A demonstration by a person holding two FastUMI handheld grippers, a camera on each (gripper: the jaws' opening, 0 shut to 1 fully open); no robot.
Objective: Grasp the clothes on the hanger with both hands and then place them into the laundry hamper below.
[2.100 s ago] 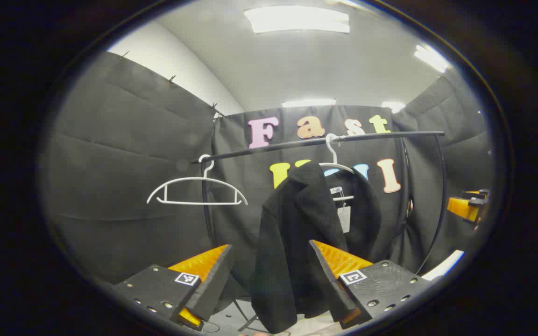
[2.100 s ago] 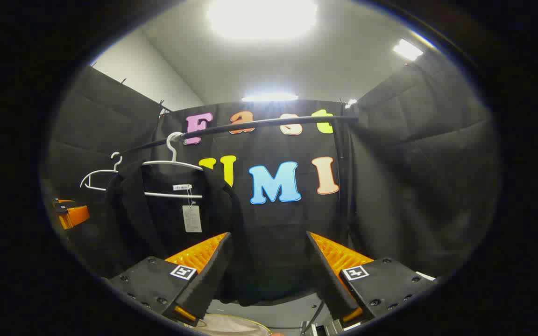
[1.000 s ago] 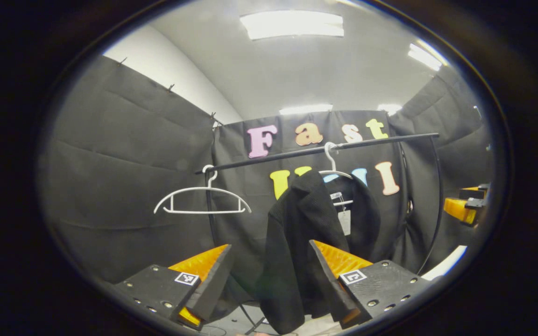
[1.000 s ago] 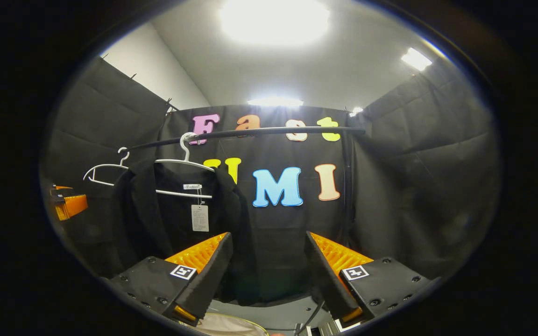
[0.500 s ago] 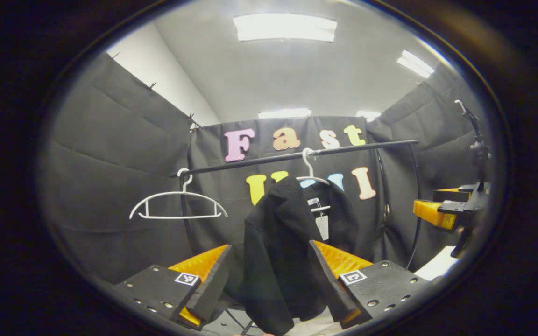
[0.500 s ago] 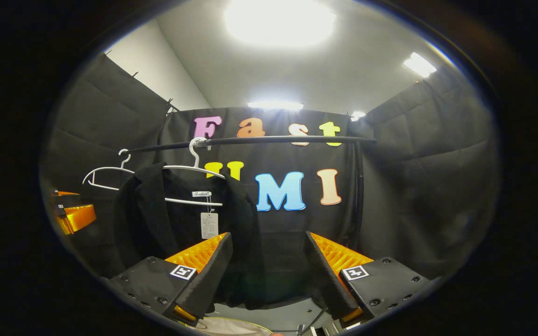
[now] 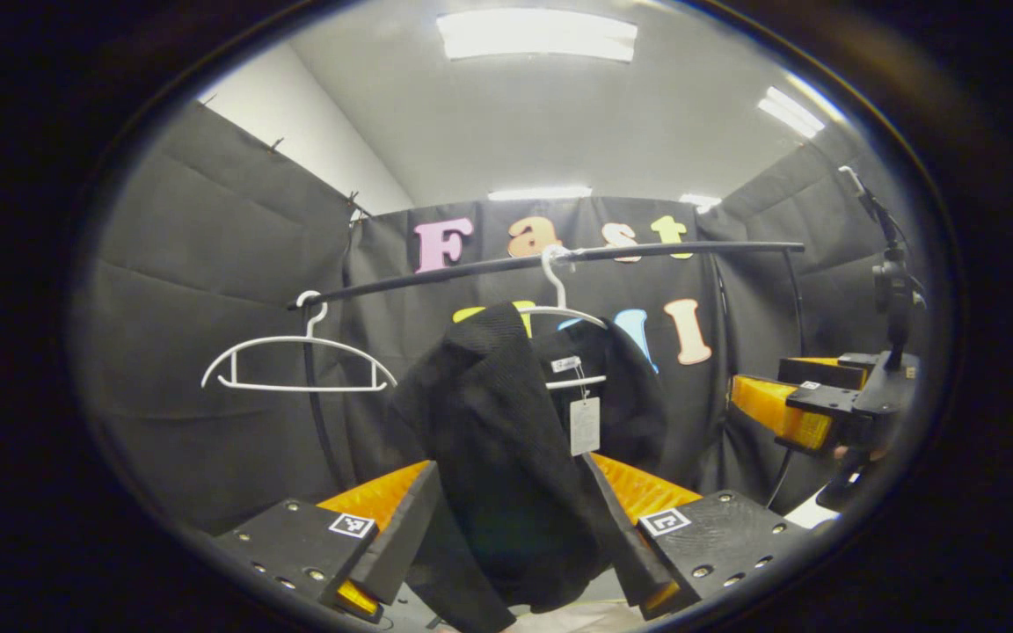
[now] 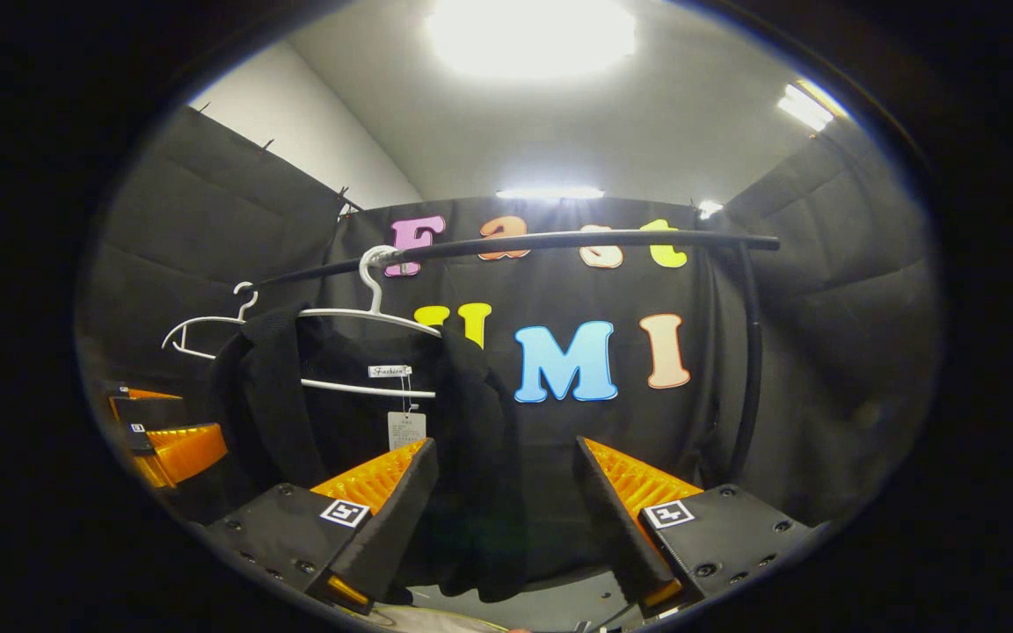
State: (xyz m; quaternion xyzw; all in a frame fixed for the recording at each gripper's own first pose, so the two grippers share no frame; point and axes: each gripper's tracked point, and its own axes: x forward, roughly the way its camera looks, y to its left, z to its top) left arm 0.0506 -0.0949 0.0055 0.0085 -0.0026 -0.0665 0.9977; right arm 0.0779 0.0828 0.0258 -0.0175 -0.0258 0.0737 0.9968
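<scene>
The black jacket (image 7: 506,440) hangs lengthwise, top to bottom, from a white hanger (image 7: 559,303) on the rail (image 7: 559,259), and its near sleeve drops straight ahead between the wide-open fingers of the left gripper (image 7: 506,536) — whether they touch the cloth cannot be told. The right gripper (image 8: 498,527), also spread wide and holding nothing, has the jacket's other front edge ahead and a little to its left, so the left looks nearer a grasp. A pale rim at the bottom of the right gripper view may be the hamper (image 8: 436,620) — its contents are hidden — and an empty hanger (image 7: 295,360) hangs farther along.
</scene>
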